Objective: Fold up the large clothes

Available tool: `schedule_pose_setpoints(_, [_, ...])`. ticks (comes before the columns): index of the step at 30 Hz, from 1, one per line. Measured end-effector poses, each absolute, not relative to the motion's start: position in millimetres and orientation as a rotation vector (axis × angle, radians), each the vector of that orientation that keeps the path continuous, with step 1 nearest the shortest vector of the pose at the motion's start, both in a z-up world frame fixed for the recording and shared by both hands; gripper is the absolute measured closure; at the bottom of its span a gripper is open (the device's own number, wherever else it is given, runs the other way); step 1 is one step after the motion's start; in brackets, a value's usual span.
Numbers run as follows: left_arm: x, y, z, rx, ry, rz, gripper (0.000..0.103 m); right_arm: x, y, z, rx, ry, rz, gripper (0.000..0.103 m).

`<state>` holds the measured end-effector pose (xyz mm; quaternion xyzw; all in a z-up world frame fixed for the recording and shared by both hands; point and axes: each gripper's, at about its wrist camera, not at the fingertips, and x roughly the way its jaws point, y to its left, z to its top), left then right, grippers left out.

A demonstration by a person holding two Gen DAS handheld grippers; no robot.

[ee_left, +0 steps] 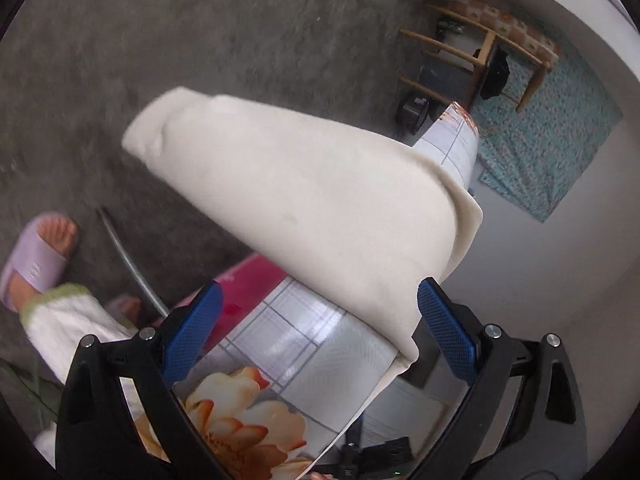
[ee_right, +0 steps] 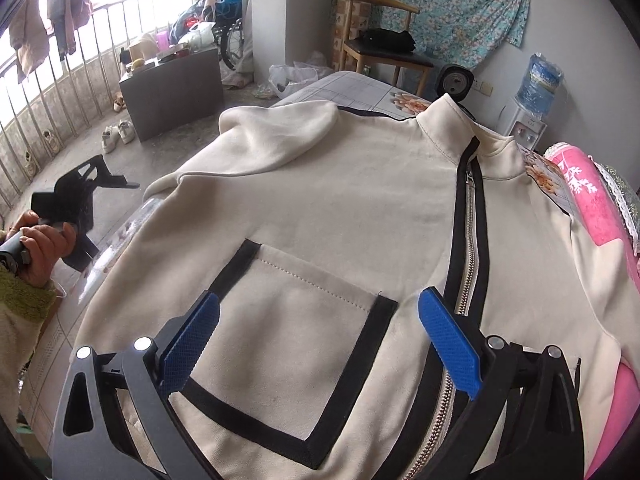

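Blue-padded jaws of the right gripper [ee_right: 318, 344] stand wide and empty over a cream zip-up jacket [ee_right: 340, 208], spread front-up across the tabletop [ee_right: 360, 82], black-trimmed pocket [ee_right: 296, 344] nearest. One sleeve [ee_left: 304, 200] hangs off the tabletop's edge. Equally wide and empty, the left gripper [ee_left: 318, 332] hovers there, probably to fold it inward.

A table [ee_right: 352, 84] under a checked, flower-printed cover is carrying the cream zip jacket [ee_right: 340, 208], which is lying front up across it. Right of the jacket, a pink towel [ee_right: 592, 208] is lying.
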<state>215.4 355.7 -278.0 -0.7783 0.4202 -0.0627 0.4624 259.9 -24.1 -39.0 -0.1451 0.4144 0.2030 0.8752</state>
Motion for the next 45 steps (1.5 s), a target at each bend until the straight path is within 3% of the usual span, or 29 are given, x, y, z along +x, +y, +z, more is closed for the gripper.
schedule_pose_setpoints(5, [238, 329, -320, -2.023, 1.036, -0.251, 0.008, 261, -23, -40, -0.323, 0.852, 0.397, 0.006])
schedule_pose_setpoints(11, [261, 340, -322, -2.008, 0.993, -0.194, 0.012, 255, -25, -35, -0.362, 0.807, 0.350, 0.006])
schedule_pose_setpoints(12, [262, 346, -318, -1.995, 0.987, -0.173, 0.030, 253, -27, -33, -0.363, 0.798, 0.342, 0.006])
schedule_pose_setpoints(14, [263, 351, -314, -1.979, 1.014, -0.118, 0.057, 250, -32, -28, -0.365, 0.784, 0.327, 0.006])
schedule_pose_setpoints(15, [265, 357, -312, -1.968, 1.026, -0.100, 0.062, 248, -35, -25, -0.362, 0.780, 0.322, 0.006])
schedule_pose_setpoints(17, [268, 364, -298, -1.890, 1.067, -0.046, 0.092, 245, -42, -20, -0.353, 0.773, 0.312, 0.006])
schedule_pose_setpoints(19, [274, 374, -273, -1.773, 1.091, 0.007, 0.097, 241, -51, -11, -0.342, 0.755, 0.302, 0.006])
schedule_pose_setpoints(22, [275, 398, -203, -1.485, 1.070, 0.146, 0.098, 233, -66, 4, -0.317, 0.717, 0.283, 0.006])
schedule_pose_setpoints(26, [278, 390, -47, -0.985, 0.898, 0.222, 0.098, 217, -92, 23, -0.270, 0.668, 0.260, 0.006])
schedule_pose_setpoints(29, [274, 316, 70, -0.556, 0.764, 0.166, 0.098, 203, -113, 32, -0.242, 0.641, 0.235, 0.006])
schedule_pose_setpoints(32, [265, 221, 132, -0.282, 0.711, 0.011, 0.097, 193, -140, 36, -0.213, 0.636, 0.195, 0.006])
schedule_pose_setpoints(34, [260, 159, 141, -0.137, 0.727, -0.067, 0.095, 186, -160, 37, -0.183, 0.636, 0.161, 0.006])
schedule_pose_setpoints(36, [255, 105, 125, -0.051, 0.783, -0.163, 0.087, 179, -183, 38, -0.148, 0.637, 0.123, 0.006])
schedule_pose_setpoints(40, [237, 26, 56, 0.090, 0.900, -0.282, 0.057, 170, -231, 33, -0.076, 0.662, 0.041, 0.006])
schedule_pose_setpoints(45, [209, 4, -12, 0.098, 0.993, -0.291, 0.052, 175, -269, 14, -0.026, 0.745, 0.004, 0.006])
